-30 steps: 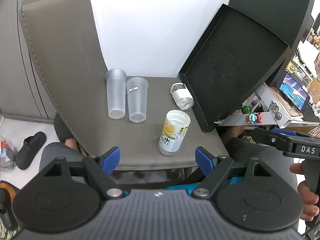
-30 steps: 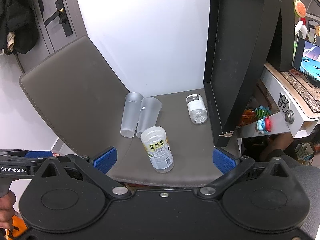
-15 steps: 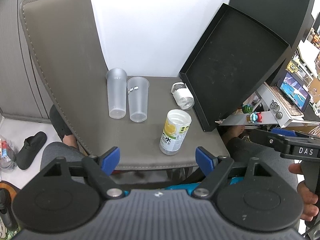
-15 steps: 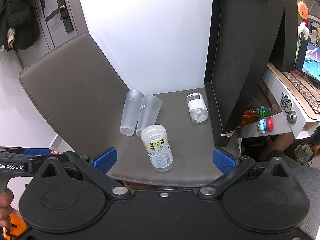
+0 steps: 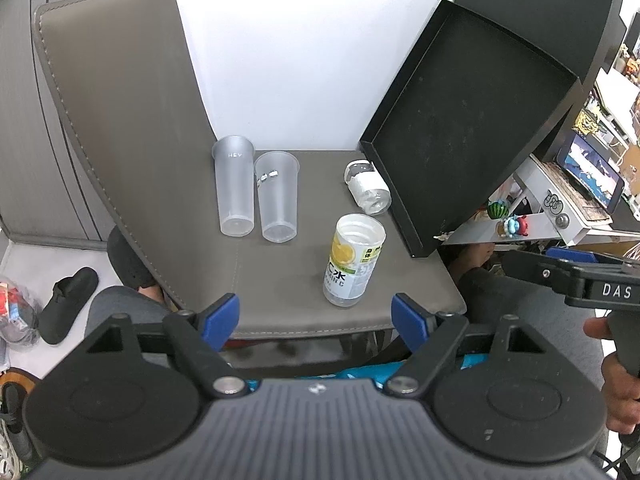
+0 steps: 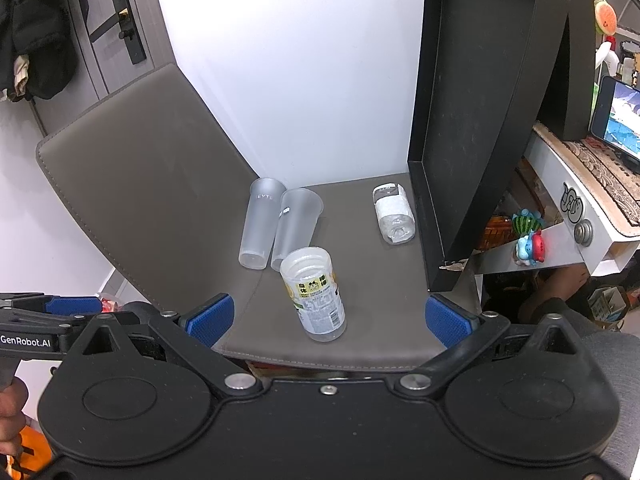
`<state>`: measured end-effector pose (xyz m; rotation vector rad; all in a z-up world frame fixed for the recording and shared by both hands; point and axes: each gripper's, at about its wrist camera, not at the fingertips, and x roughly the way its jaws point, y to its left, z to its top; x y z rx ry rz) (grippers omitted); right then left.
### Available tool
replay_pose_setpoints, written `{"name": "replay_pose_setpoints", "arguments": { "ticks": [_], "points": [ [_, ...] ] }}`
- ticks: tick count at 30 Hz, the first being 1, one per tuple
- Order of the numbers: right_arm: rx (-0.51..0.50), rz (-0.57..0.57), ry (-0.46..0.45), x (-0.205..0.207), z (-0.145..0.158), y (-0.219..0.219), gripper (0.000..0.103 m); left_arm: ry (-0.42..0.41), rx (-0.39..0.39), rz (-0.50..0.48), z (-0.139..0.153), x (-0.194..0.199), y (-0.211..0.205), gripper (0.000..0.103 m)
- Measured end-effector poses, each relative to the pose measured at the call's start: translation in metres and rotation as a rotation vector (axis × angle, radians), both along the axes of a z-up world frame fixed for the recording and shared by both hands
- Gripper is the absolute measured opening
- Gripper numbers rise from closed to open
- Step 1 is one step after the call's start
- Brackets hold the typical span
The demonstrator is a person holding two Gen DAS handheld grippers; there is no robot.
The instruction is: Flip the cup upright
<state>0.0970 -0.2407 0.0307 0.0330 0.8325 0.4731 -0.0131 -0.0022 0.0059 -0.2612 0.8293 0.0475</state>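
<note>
Nearby, labelled cup (image 5: 354,266) on chair seat (image 5: 280,280)

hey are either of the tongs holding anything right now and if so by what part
Nothing is held. The left tongs and right tongs are both open and short of the cups on the chair seat.

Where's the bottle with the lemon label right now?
The lemon-label bottle stands inverted near the chair seat's front edge, in front of the two frosted cups and left of the black tray.
</note>
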Motion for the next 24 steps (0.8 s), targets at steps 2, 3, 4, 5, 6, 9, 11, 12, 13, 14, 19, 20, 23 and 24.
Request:
{"name": "replay_pose_setpoints", "arguments": {
  "ticks": [2, 3, 4, 5, 6, 9, 11, 12, 13, 14, 19, 20, 23, 24],
  "points": [
    [-0.001, 0.000, 0.000, 0.000, 0.000, 0.000, 0.103, -0.003, 0.002, -0.004, 0.001, 0.000, -0.001, 0.082],
    [-0.002, 0.000, 0.001, 0.000, 0.000, 0.000, 0.103, -0.005, 0.004, -0.007, 0.001, 0.000, -0.001, 0.082],
    [-0.002, 0.000, 0.002, 0.000, -0.001, 0.000, 0.103, -0.006, 0.004, -0.008, 0.001, -0.001, -0.002, 0.082],
    [-0.002, 0.000, 0.003, 0.000, -0.001, 0.000, 0.103, -0.006, 0.005, -0.010, 0.001, -0.001, -0.002, 0.082],
    [-0.002, 0.000, 0.004, 0.000, -0.001, 0.000, 0.103, -0.006, 0.006, -0.011, 0.001, -0.001, -0.002, 0.082],
    [-0.002, 0.003, 0.005, 0.000, -0.002, 0.000, 0.103, -0.007, 0.006, -0.013, 0.001, -0.002, -0.002, 0.082],
    [-0.001, 0.005, 0.008, 0.000, -0.002, 0.001, 0.103, -0.003, 0.005, -0.014, 0.001, -0.001, -0.002, 0.082],
    [0.000, 0.006, 0.011, 0.001, -0.003, 0.002, 0.103, -0.001, 0.006, -0.015, 0.000, 0.000, -0.002, 0.082],
    [0.000, 0.005, 0.013, 0.001, -0.004, 0.002, 0.103, -0.002, 0.009, -0.016, 0.001, 0.000, -0.002, 0.082],
    [-0.001, 0.007, 0.016, 0.001, -0.005, 0.003, 0.103, -0.003, 0.010, -0.016, 0.001, 0.000, -0.003, 0.082],
    [0.002, 0.012, 0.022, 0.003, -0.009, 0.006, 0.103, -0.010, 0.008, -0.019, 0.000, 0.002, -0.001, 0.082],
    [0.003, 0.010, 0.025, 0.004, -0.010, 0.007, 0.103, -0.014, 0.009, -0.018, 0.001, 0.002, 0.000, 0.082],
    [0.004, 0.003, 0.033, 0.006, -0.014, 0.008, 0.103, -0.030, 0.016, -0.011, 0.001, 0.003, 0.003, 0.082],
    [0.006, 0.000, 0.036, 0.008, -0.015, 0.009, 0.103, -0.029, 0.015, -0.012, 0.000, 0.004, 0.004, 0.082]
  ]
}}
